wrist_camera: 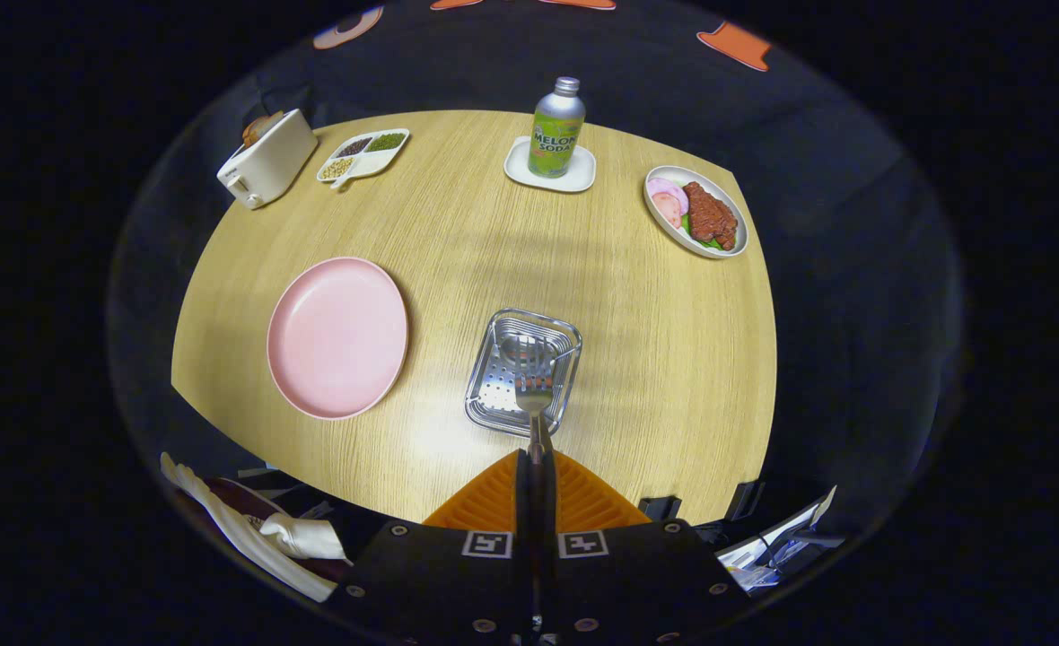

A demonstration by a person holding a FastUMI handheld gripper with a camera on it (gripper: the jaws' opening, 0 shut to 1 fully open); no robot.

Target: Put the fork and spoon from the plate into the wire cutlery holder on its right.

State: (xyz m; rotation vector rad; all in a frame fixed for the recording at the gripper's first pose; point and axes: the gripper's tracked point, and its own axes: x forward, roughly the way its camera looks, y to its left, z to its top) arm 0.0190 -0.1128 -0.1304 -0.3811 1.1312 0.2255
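Note:
My gripper (536,459) is shut on the handle of a metal fork (534,393). The fork's tines point away from the fingers and hang over the near part of the wire cutlery holder (504,395). A spoon (520,348) lies inside that holder, its bowl toward the far end. The pink plate (337,336) sits to the left of the holder, with nothing on it. The holder is seen from above, just ahead of the fingertips.
Beyond the holder stands a green soda bottle (555,128) on a white coaster (549,169). A plate of meat and ham (695,212) is at the far right. A toaster (266,158) and a divided dish of beans (363,154) sit at the far left.

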